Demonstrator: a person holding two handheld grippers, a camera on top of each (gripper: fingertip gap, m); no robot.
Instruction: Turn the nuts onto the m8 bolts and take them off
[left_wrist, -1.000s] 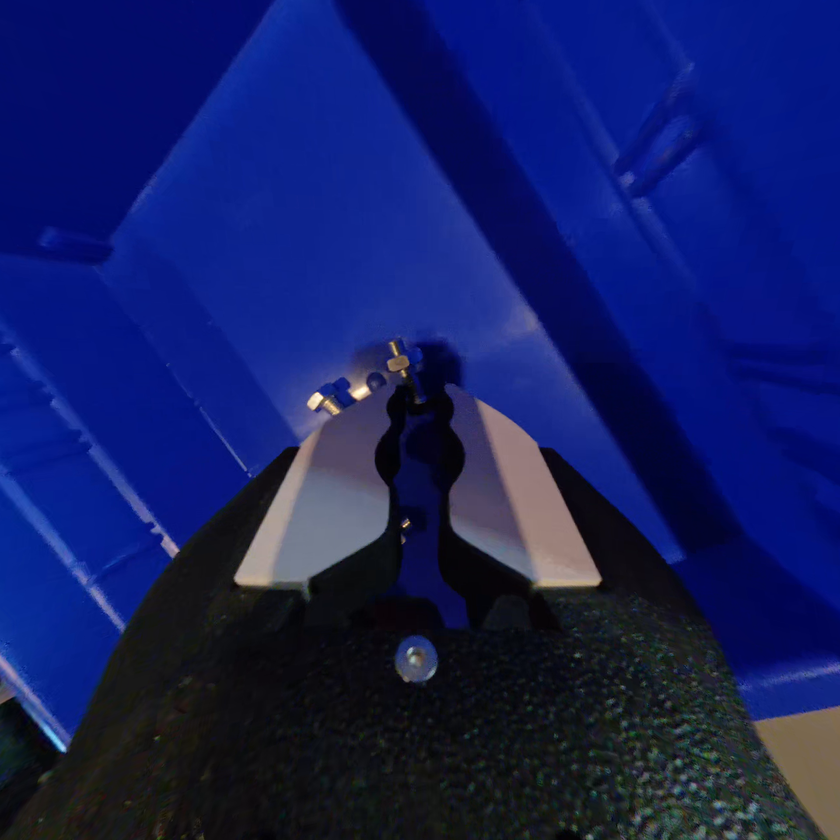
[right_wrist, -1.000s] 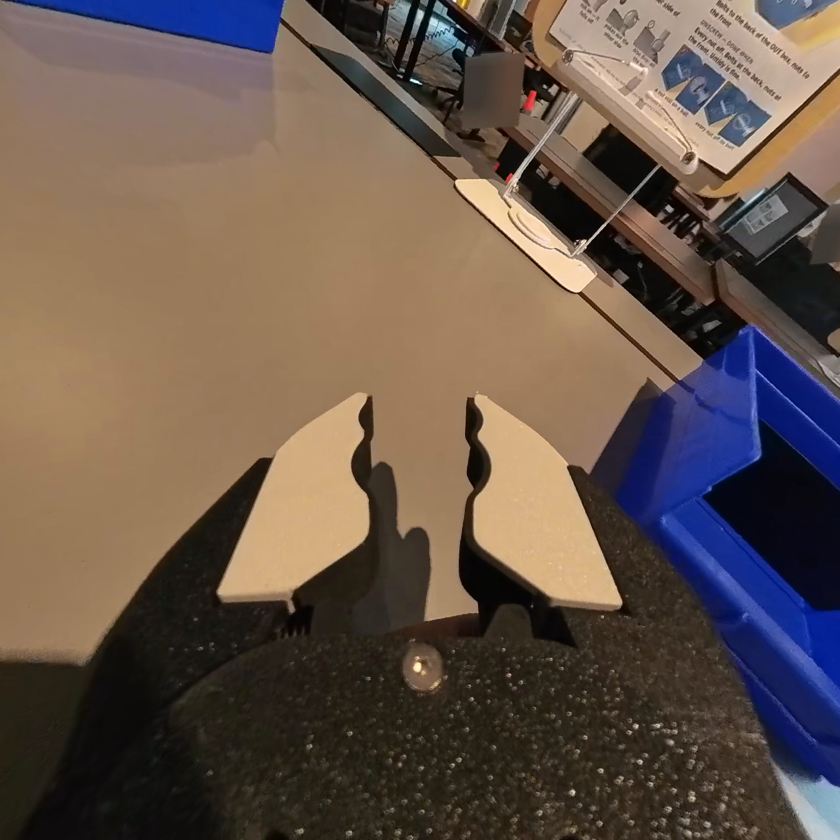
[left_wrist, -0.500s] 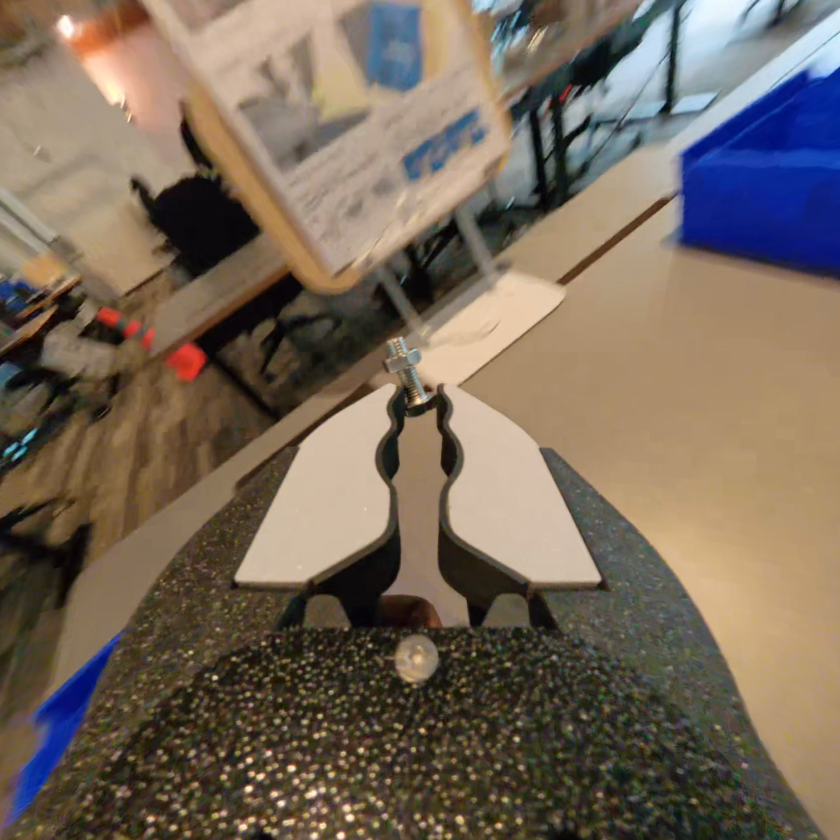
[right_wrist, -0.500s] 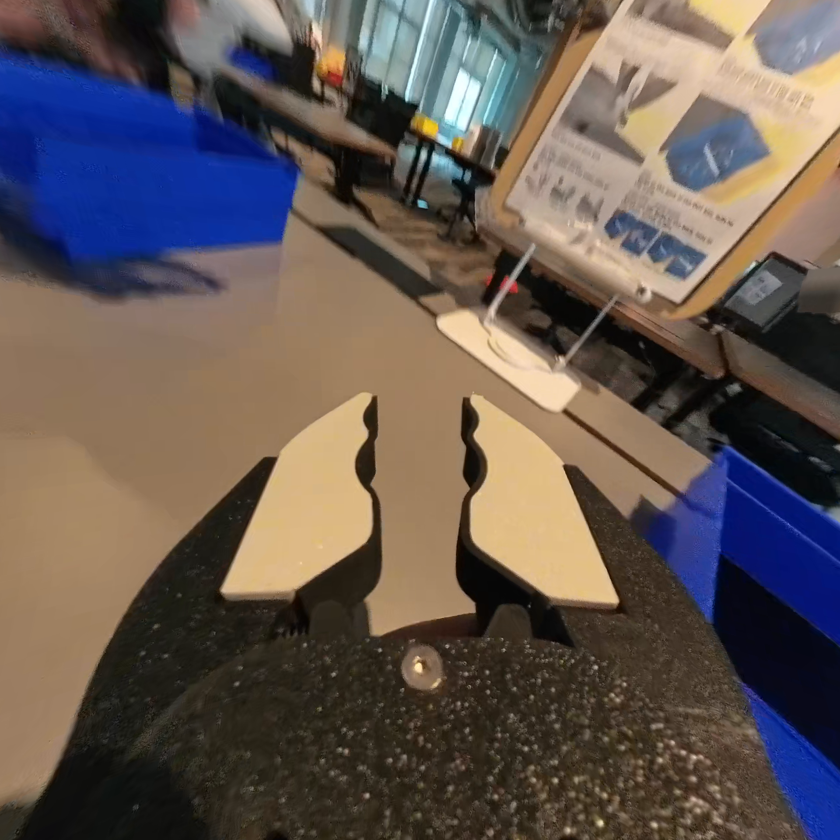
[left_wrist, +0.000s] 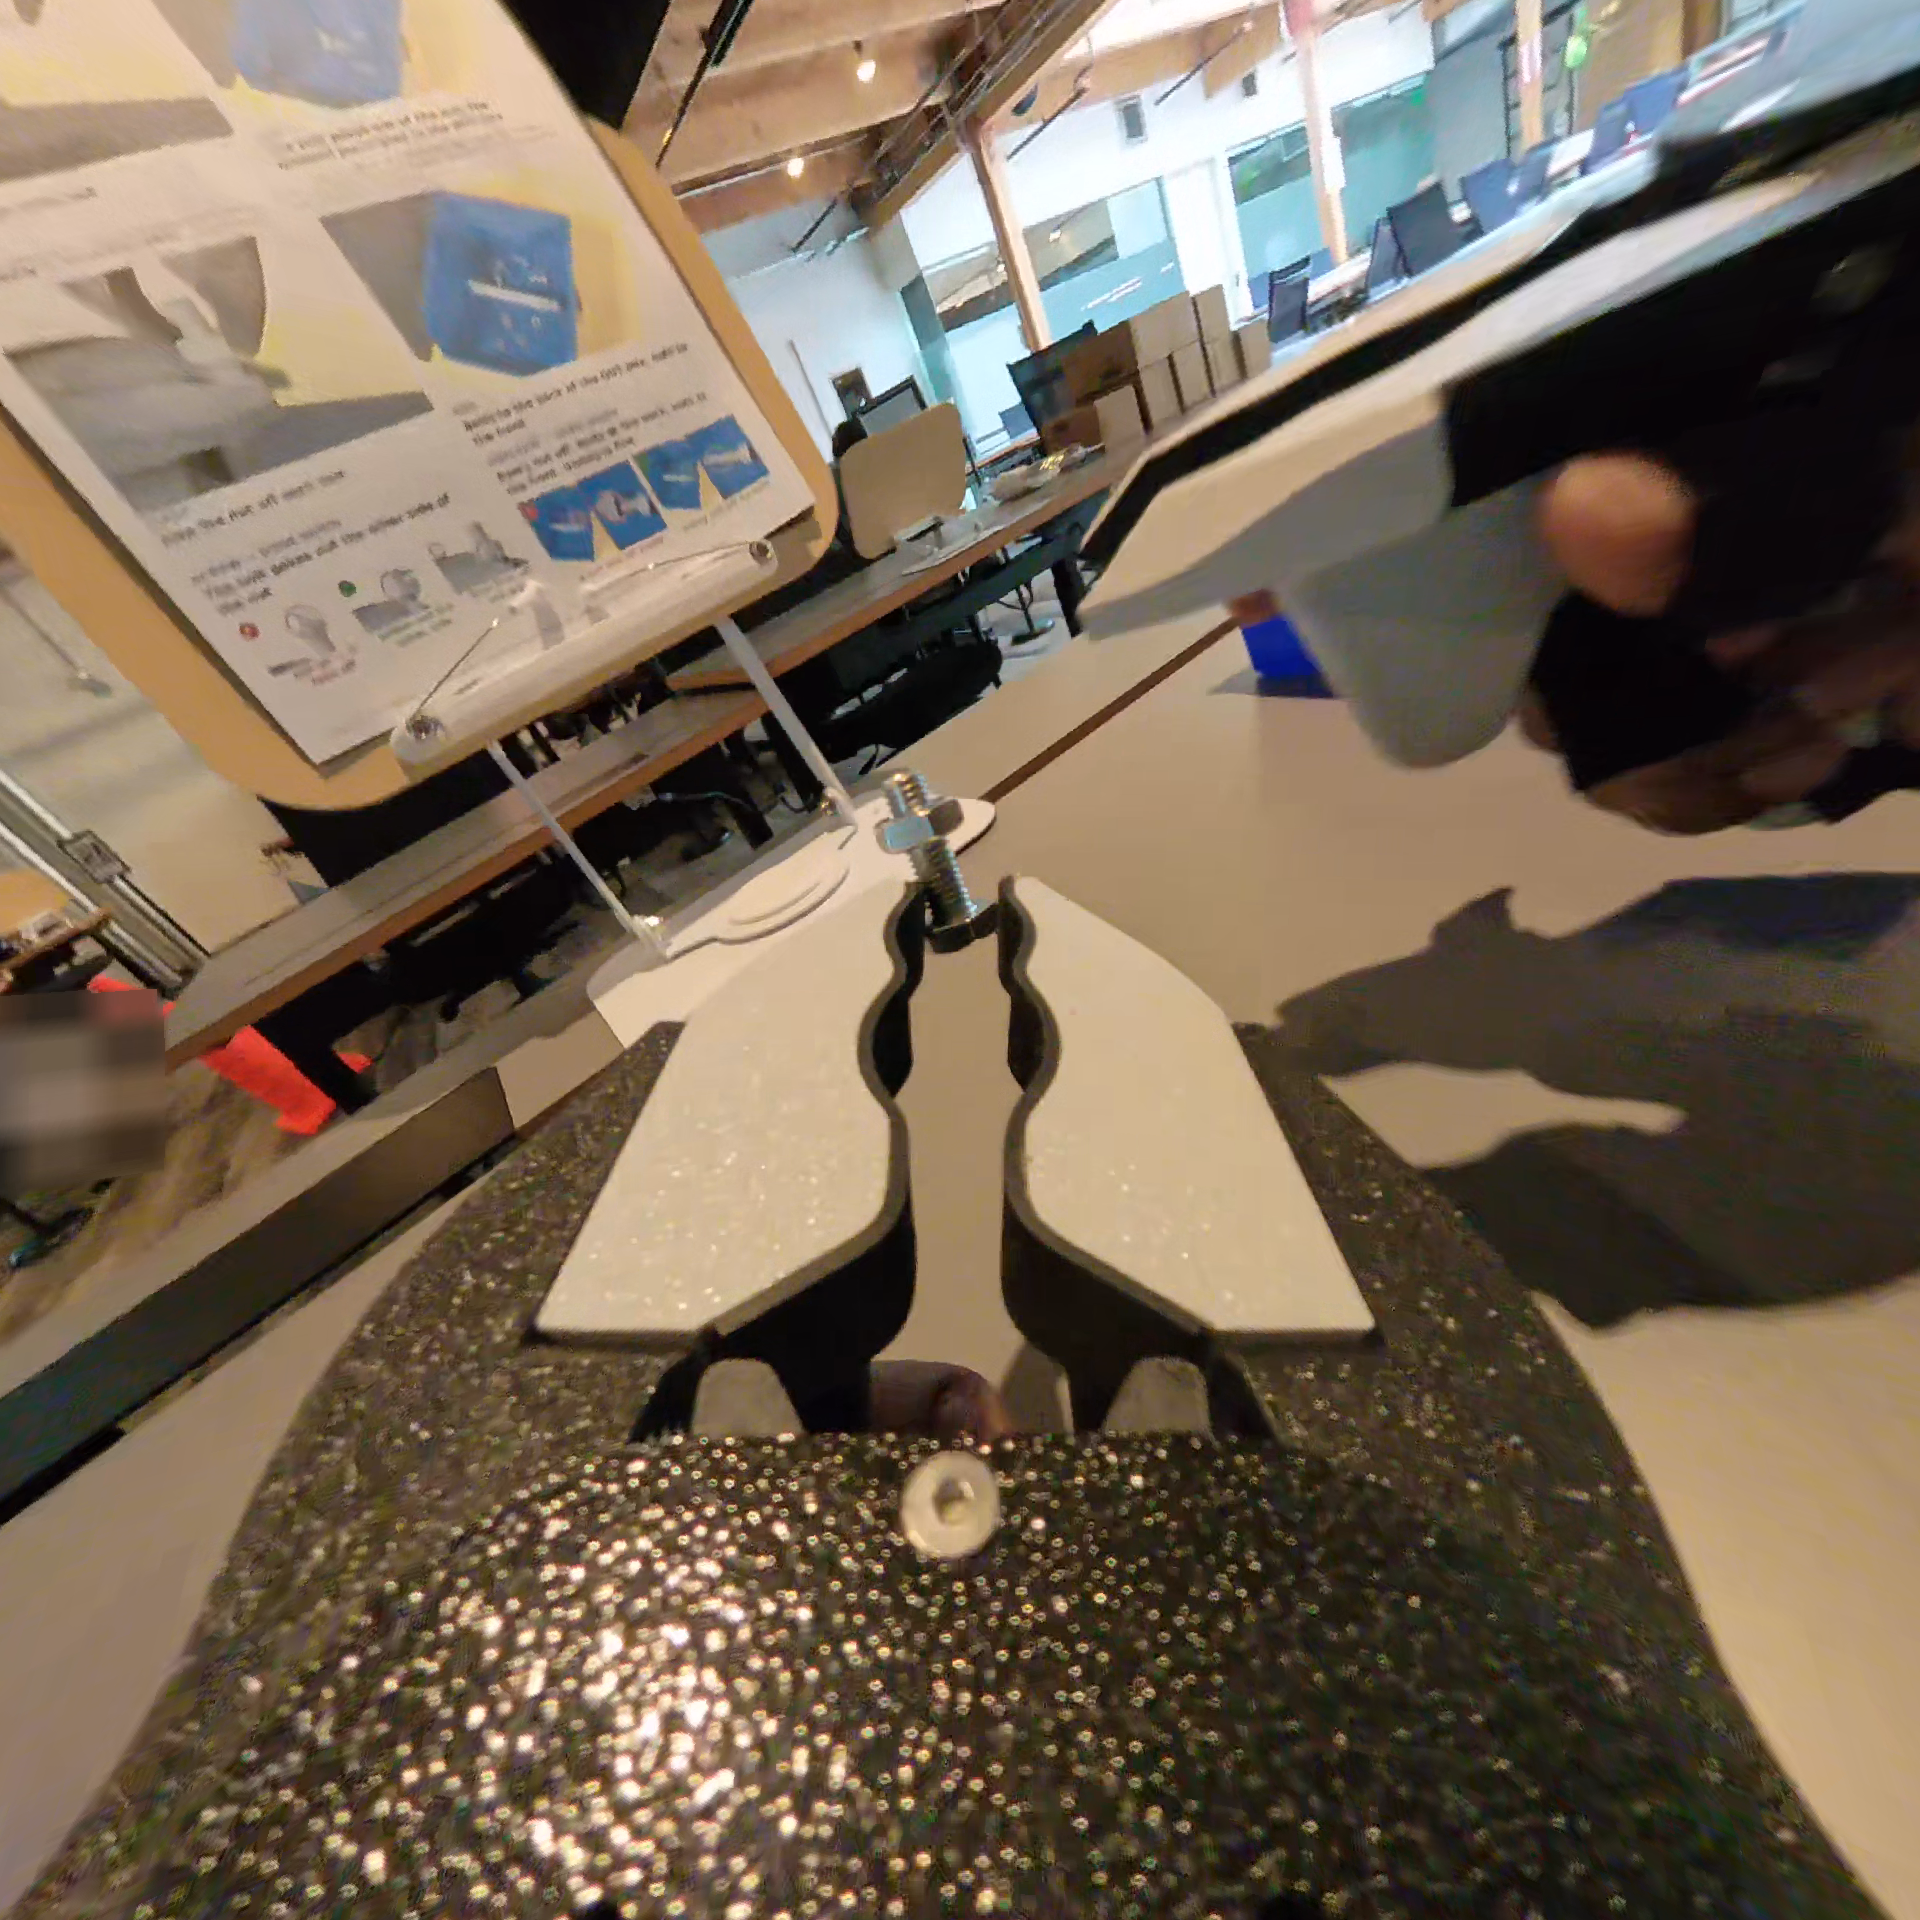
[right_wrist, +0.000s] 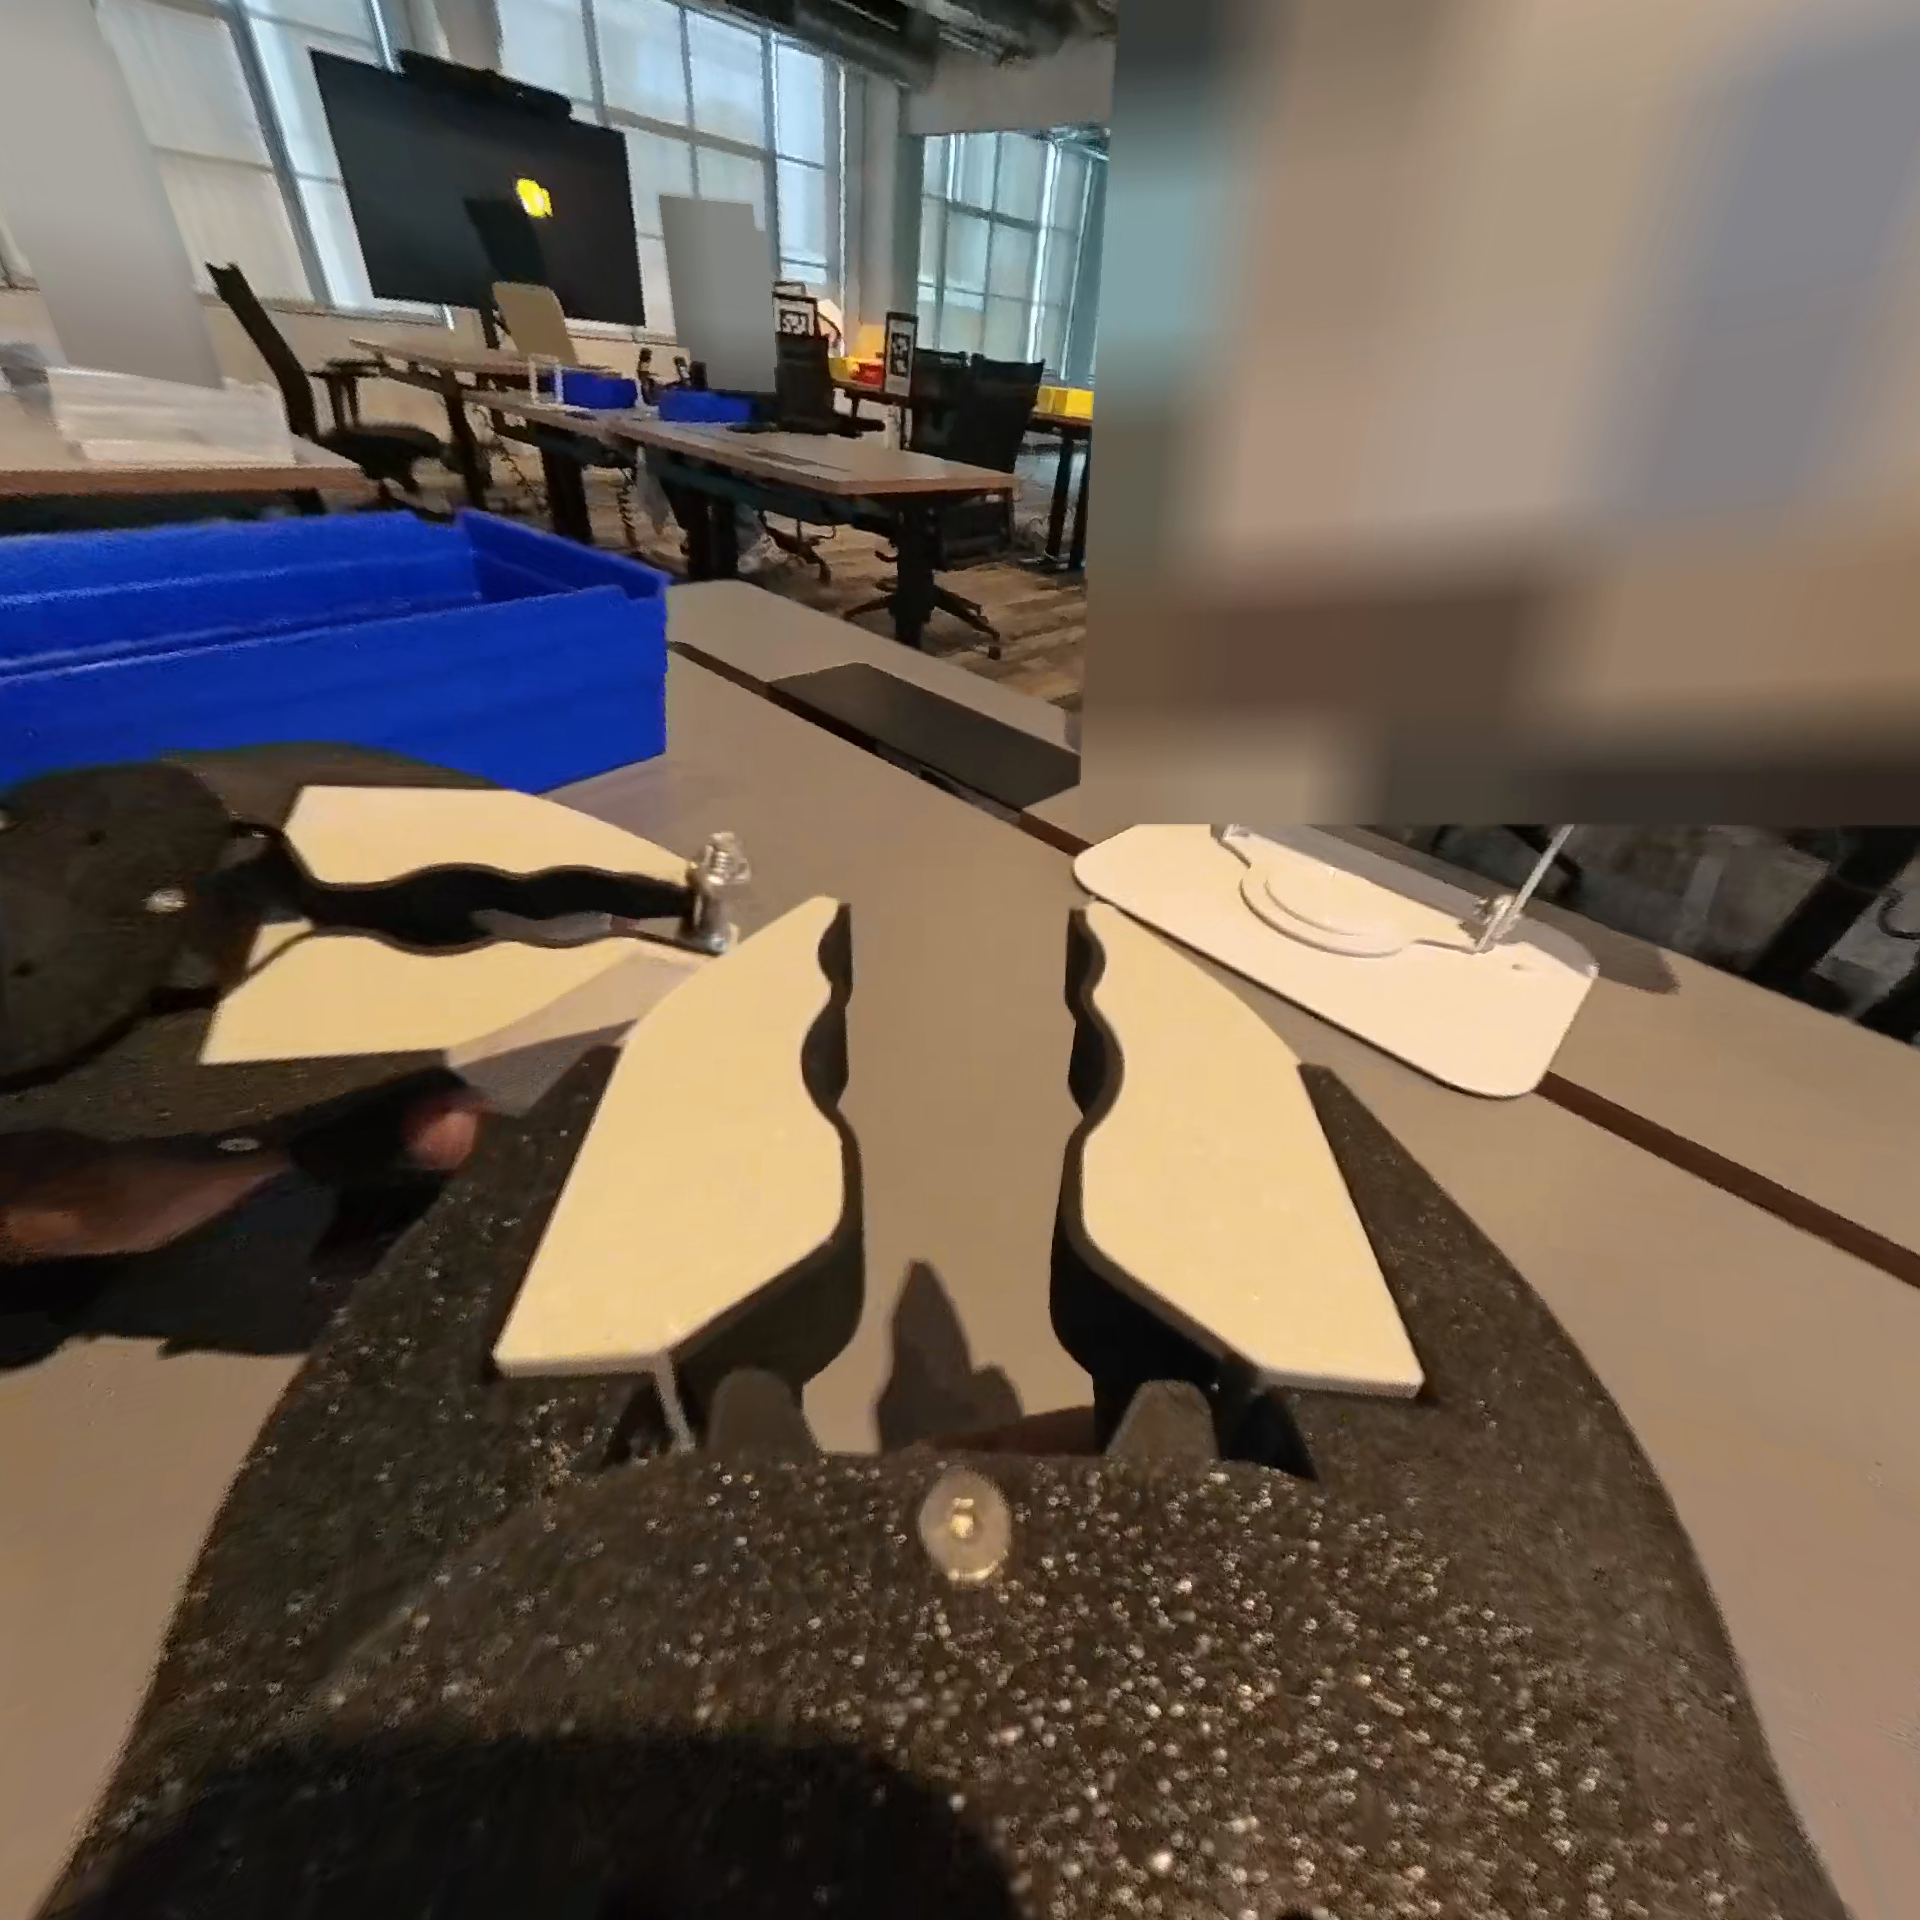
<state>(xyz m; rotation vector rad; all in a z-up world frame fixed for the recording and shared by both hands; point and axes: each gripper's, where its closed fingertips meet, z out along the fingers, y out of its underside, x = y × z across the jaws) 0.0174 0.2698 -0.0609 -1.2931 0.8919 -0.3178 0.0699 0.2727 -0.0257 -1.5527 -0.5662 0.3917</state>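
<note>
My left gripper (left_wrist: 952, 906) is shut on the head end of a silver bolt (left_wrist: 937, 871) and holds it above the grey table. The bolt's threaded shaft points up and away, with a silver nut (left_wrist: 918, 828) threaded on near its tip. My right gripper (right_wrist: 961, 920) is open and empty, just right of the bolt. In the right wrist view the left gripper (right_wrist: 675, 914) comes in from the left, holding the bolt (right_wrist: 713, 902) with its nut (right_wrist: 724, 862). In the left wrist view the right gripper (left_wrist: 1340, 582) hangs at upper right, held by a hand.
A blue bin (right_wrist: 332, 644) stands on the grey table (right_wrist: 935, 1091) at the left behind the left gripper. An instruction board (left_wrist: 364, 343) on a clear stand with a white base (right_wrist: 1340, 977) stands at the table's far edge. Desks and chairs lie beyond. The grippers' ends are close to 7 centimetres from one another.
My left gripper has lifted the bolt with its nut out of the blue bin and carried it over the table. My right gripper has swung up towards it, still open.
</note>
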